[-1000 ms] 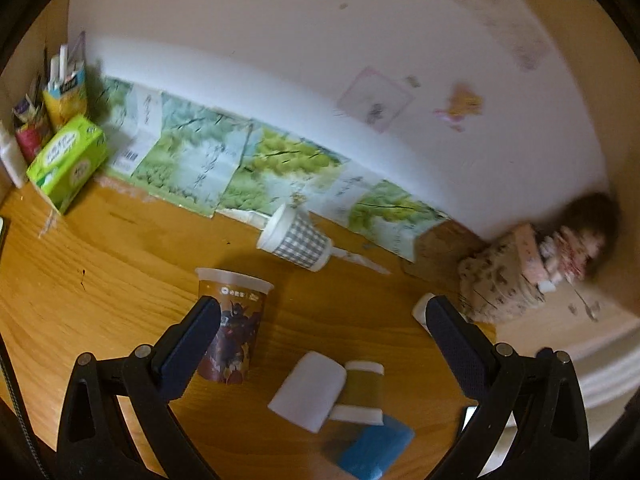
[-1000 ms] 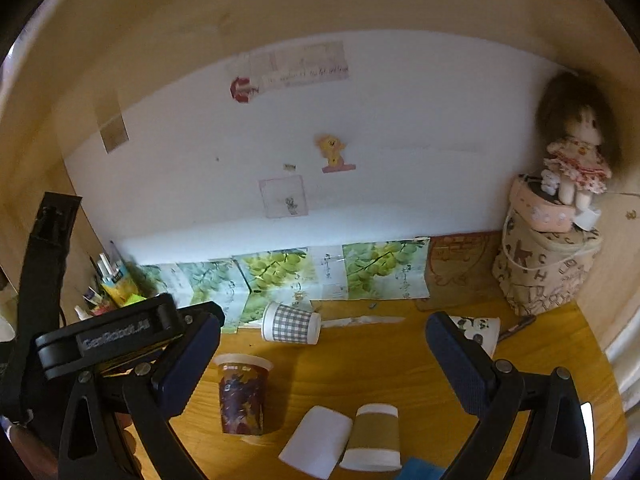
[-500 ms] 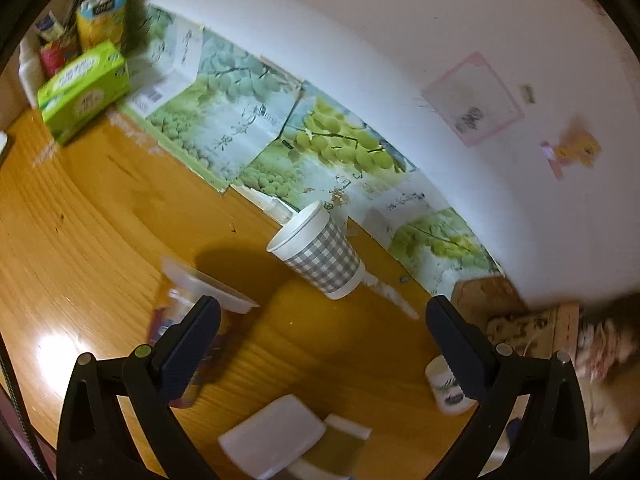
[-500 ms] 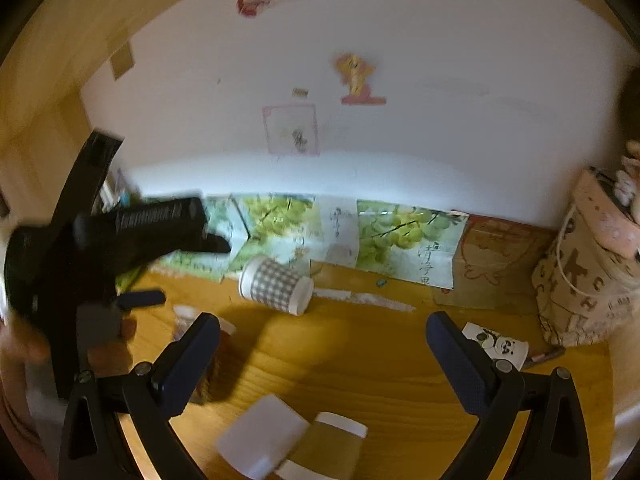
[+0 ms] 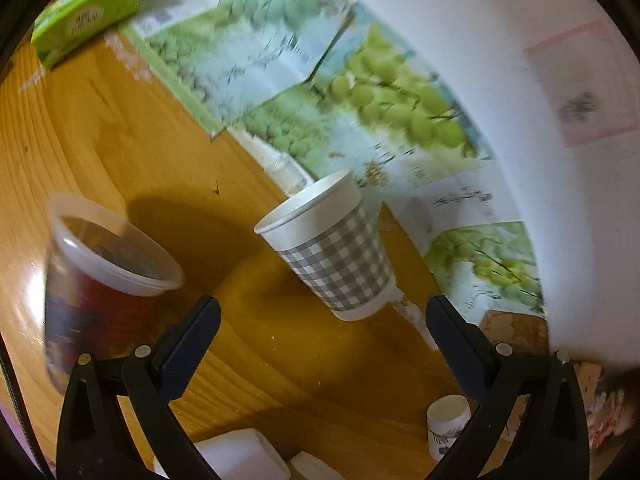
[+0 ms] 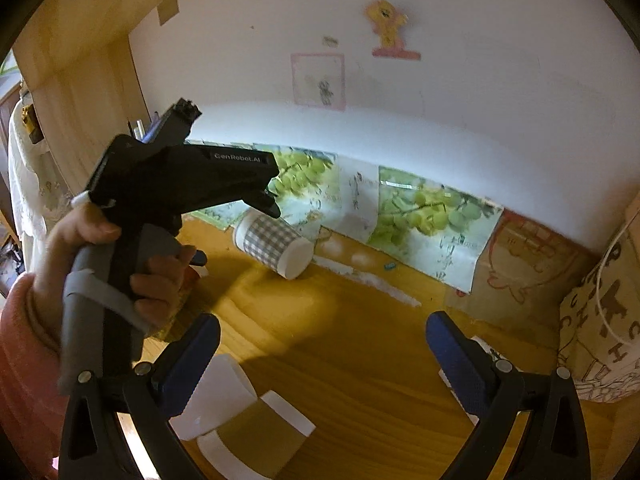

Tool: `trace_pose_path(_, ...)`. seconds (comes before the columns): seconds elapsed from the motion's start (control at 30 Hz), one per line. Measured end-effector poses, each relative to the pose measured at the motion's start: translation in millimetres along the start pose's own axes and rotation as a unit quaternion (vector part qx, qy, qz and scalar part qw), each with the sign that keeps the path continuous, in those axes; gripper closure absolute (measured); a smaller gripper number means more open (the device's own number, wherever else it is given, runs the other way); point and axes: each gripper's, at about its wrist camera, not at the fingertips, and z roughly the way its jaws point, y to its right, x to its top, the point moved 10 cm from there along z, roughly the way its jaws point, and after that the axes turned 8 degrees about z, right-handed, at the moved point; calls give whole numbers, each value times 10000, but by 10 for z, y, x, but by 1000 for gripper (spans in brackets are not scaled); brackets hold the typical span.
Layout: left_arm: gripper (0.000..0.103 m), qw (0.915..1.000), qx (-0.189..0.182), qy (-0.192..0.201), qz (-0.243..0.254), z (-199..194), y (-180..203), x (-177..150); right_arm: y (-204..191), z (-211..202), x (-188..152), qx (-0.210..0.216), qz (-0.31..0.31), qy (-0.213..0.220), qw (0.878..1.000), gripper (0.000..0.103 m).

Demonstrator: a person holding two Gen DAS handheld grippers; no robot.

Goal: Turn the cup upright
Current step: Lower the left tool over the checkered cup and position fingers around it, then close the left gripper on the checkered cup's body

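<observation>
A grey-checked paper cup (image 5: 334,250) lies on its side on the wooden desk (image 5: 120,160) near the back wall; it also shows in the right wrist view (image 6: 276,246). My left gripper (image 5: 322,322) is open and empty, just short of the cup, its fingers either side of the cup's base end. In the right wrist view the left gripper (image 6: 268,204) reaches over the cup's rim end. My right gripper (image 6: 322,338) is open and empty, further back over the desk. A white cup (image 6: 216,394) and a brown-sleeved cup (image 6: 256,430) lie on their sides near it.
A clear plastic cup with a dark print (image 5: 100,280) stands upright left of the checked cup. A small white printed cup (image 5: 446,426) lies at the right. Grape-print papers (image 5: 360,92) line the wall. A green tissue box (image 5: 86,20) is at the back left, a patterned box (image 6: 600,340) at the right.
My left gripper has moved forward toward the checked cup, which now looks much larger between its fingers. The right gripper has also moved forward and lower. No cup has moved.
</observation>
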Motion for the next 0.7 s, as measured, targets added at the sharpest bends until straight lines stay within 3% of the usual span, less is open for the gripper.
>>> trace_pose_path(0.33,1,9992,273,4,-293,308,-86,80,194,216,-125,145,77,-363,9992,0)
trace_pose_path(0.7,5,9996,266,54,-123,470,-26,236,251,296,-162,303,196,-568,9977,0)
